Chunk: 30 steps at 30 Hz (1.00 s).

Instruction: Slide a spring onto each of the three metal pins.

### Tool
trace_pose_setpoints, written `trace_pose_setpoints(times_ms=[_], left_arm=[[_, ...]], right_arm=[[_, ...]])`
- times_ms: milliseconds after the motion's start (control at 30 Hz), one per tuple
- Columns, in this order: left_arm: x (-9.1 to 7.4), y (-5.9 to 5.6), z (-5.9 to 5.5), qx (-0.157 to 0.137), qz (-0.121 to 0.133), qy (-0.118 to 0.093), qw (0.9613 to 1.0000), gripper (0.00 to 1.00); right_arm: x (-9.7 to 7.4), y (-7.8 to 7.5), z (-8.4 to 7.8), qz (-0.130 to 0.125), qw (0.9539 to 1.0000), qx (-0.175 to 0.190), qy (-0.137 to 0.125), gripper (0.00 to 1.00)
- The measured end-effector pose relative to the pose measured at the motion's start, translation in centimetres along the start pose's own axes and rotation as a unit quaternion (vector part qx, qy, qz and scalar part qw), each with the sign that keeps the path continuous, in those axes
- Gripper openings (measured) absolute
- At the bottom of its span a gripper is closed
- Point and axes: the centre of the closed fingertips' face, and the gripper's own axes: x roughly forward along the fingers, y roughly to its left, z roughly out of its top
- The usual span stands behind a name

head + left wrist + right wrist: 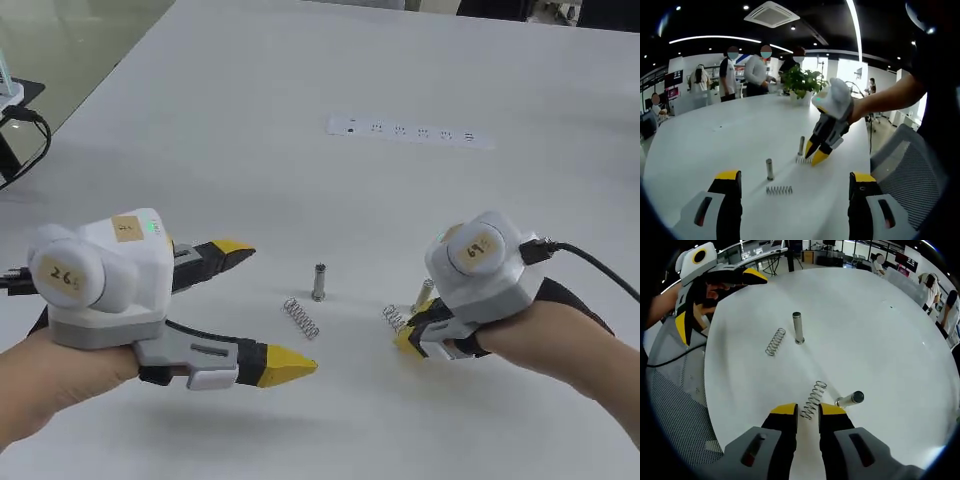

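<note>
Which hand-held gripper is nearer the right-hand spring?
Right. The right hand-held gripper has its tips at the end of the right-hand spring; the left hand-held gripper is open, off past the other spring.

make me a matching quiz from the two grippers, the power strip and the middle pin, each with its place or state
1 left gripper
2 right gripper
3 power strip
4 middle pin

a stands upright beside a loose spring
b jaws wide apart
c lies far across the table
d jaws close together at the end of the other spring

Pairs: 1-b, 2-d, 3-c, 4-a
</note>
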Motion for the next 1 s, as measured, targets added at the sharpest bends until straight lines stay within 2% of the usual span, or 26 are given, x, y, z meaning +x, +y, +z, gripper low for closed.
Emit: trace_pose_setpoints(times_ms=[233, 367, 567, 633, 667, 1000], left_arm=[[0.0, 0.0, 0.0, -0.002, 0.002, 0.000, 1.0000, 0.85], [-0.1, -0.1, 0.0, -0.001, 0.003, 0.001, 1.0000, 0.85], [-0.1, -0.1, 0.2, -0.001, 0.003, -0.001, 1.0000, 0.85], [-0.1, -0.2, 0.2, 0.000, 0.002, -0.002, 1.0000, 0.85], [-0.1, -0.1, 0.2, 0.000, 0.003, -0.001, 1.0000, 0.85], [-0.1, -0.3, 0.1, 0.003, -0.001, 0.001, 1.0000, 0.85]], right_arm=[[0.3, -0.3, -0.4, -0.011, 0.9999, -0.011, 0.007, 0.10], [0.3, -0.4, -0.4, -0.012, 0.9999, -0.005, 0.006, 0.09], [0.3, -0.2, -0.4, -0.008, 0.9996, -0.027, 0.004, 0.08], [0.1, 0.0, -0.3, -0.005, 0.9997, -0.023, -0.002, 0.08], [-0.1, 0.1, 0.0, -0.001, 0.9998, -0.015, -0.013, 0.08], [-2.3, -0.4, -0.5, 0.001, 0.9995, -0.027, -0.013, 0.08]])
